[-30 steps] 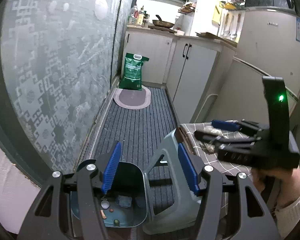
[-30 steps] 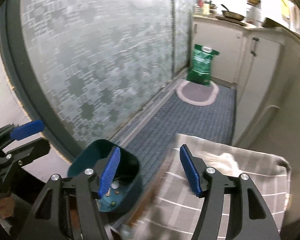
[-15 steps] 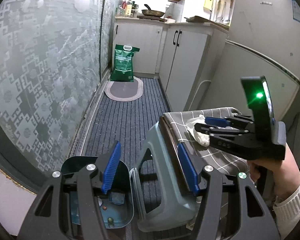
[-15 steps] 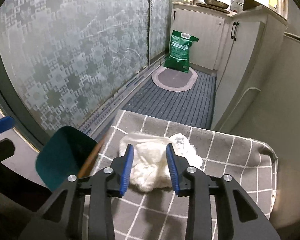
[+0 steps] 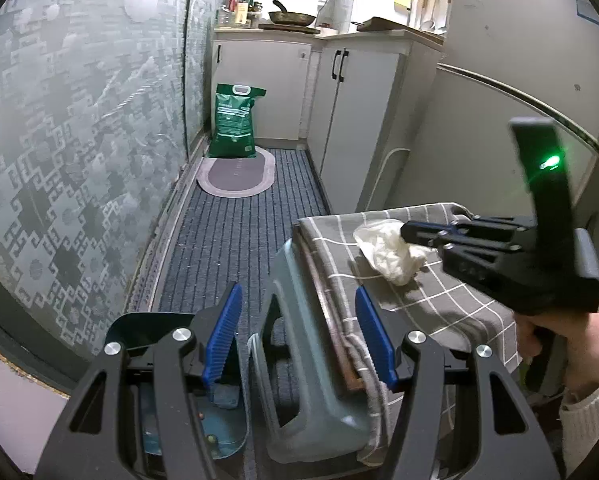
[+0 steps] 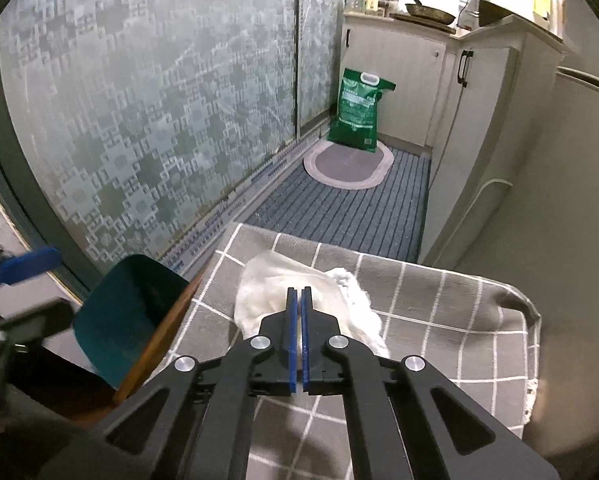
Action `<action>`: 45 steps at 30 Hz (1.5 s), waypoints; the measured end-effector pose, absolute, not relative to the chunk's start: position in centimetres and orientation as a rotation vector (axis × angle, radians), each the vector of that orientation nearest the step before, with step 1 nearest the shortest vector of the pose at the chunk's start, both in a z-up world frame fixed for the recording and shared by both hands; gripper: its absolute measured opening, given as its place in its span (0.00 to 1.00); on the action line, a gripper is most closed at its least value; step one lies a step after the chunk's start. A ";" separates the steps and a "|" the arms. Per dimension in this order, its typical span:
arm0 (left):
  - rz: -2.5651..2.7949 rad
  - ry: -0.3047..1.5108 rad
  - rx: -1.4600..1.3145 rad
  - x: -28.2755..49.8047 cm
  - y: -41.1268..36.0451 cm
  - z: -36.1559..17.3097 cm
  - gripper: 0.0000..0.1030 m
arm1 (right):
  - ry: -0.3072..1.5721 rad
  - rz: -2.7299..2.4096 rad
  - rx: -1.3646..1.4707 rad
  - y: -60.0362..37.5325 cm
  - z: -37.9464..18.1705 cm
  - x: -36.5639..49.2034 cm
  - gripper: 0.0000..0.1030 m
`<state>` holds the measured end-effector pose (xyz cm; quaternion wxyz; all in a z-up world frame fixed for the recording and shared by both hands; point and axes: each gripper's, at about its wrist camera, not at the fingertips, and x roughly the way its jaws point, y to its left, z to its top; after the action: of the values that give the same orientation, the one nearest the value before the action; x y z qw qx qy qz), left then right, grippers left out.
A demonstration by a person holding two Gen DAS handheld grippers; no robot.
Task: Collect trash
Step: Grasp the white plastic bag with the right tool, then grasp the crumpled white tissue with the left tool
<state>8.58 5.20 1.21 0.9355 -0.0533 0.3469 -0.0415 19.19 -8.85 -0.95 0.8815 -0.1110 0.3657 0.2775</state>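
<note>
A crumpled white tissue (image 6: 299, 292) lies on the grey checked cloth (image 6: 439, 312) over the stool. My right gripper (image 6: 298, 296) is shut on the tissue, its blue pads pinched together; it also shows in the left wrist view (image 5: 409, 236) with the tissue (image 5: 387, 248). My left gripper (image 5: 297, 328) is open and empty, held above the floor between the teal trash bin (image 5: 219, 432) and the grey plastic stool (image 5: 299, 340). The bin, lid up (image 6: 127, 312), holds a few small scraps.
A frosted patterned glass door (image 5: 71, 152) runs along the left. White cabinets (image 5: 355, 112) and a fridge (image 5: 499, 92) stand on the right. A green bag (image 5: 235, 120) and an oval mat (image 5: 235, 172) lie at the far end of the striped floor runner.
My right gripper moved over the cloth and closed from wide open onto the white tissue. My left gripper rose slightly and stayed open.
</note>
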 end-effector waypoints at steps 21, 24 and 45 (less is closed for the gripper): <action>-0.155 0.767 -0.087 14.1 -3.0 -1.6 0.60 | 0.716 0.550 -0.108 -20.0 1.7 16.9 0.00; -0.141 0.777 -0.091 15.4 -3.6 -2.3 0.60 | 0.714 0.553 -0.091 -21.1 1.8 16.6 0.00; -0.007 0.890 -0.269 19.4 -3.5 -4.0 0.10 | 0.747 0.591 -0.075 -23.4 0.5 14.4 0.01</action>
<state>19.45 -3.46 -4.05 0.8940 -0.1298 0.4289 -0.0036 14.45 -23.39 0.49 0.8881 -0.0362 0.3595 0.2842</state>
